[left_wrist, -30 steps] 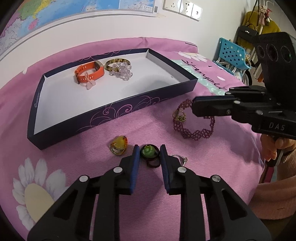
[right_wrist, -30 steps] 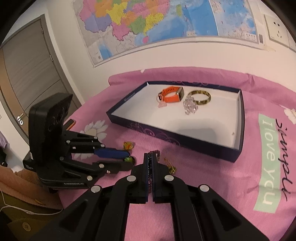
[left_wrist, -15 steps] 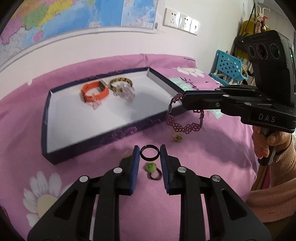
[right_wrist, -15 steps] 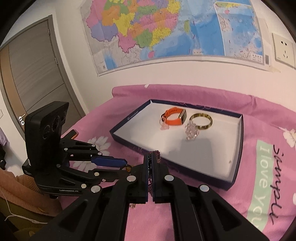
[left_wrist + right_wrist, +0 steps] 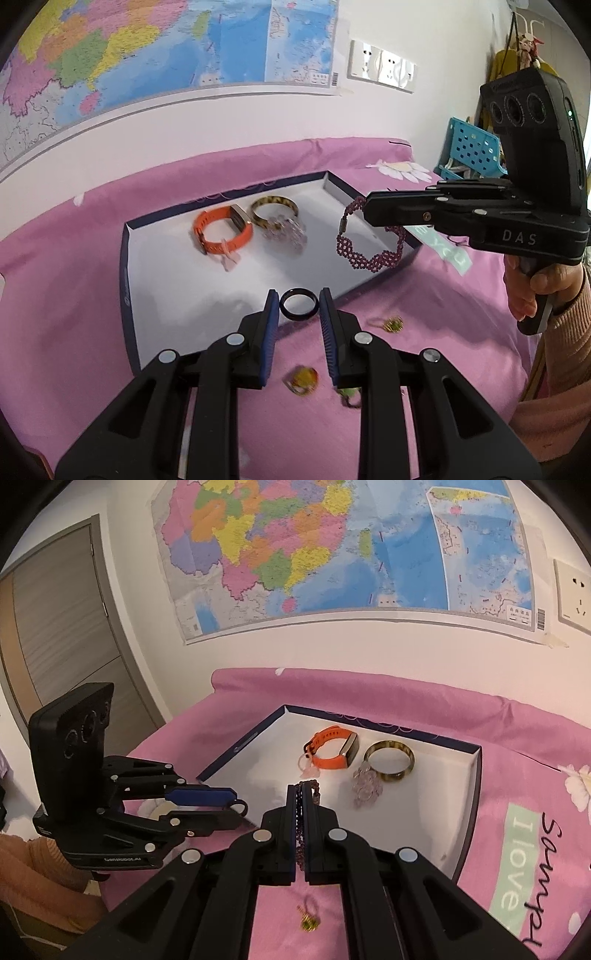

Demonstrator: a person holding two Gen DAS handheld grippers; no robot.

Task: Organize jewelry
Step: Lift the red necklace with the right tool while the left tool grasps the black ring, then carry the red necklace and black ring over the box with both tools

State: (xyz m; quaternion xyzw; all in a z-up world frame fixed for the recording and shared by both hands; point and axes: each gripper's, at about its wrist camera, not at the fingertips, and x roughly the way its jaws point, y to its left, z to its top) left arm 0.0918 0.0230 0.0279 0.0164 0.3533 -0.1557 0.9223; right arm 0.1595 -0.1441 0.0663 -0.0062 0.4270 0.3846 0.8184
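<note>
At lower centre of the left wrist view, the left tongs (image 5: 298,312) pinch a plain black ring (image 5: 298,304) edge to edge between their blue pads, carried level over the near wall of the shallow navy-walled, white-floored box (image 5: 127,258), apparently so it can drop flat inside. Further right, at mid-frame, an orange strap watch (image 5: 221,234), a tortoiseshell bangle (image 5: 274,208) and a clear crystal bracelet (image 5: 284,232) already lie grouped at the box's far end. At right, the right tongs (image 5: 364,212), pressed together, grip a dangling purple beaded bracelet (image 5: 364,251) by its top, hung above the box's right corner, likely next to go in. Low in the frame, three small rings lie on the pink bedspread (image 5: 74,295), unsorted.
</note>
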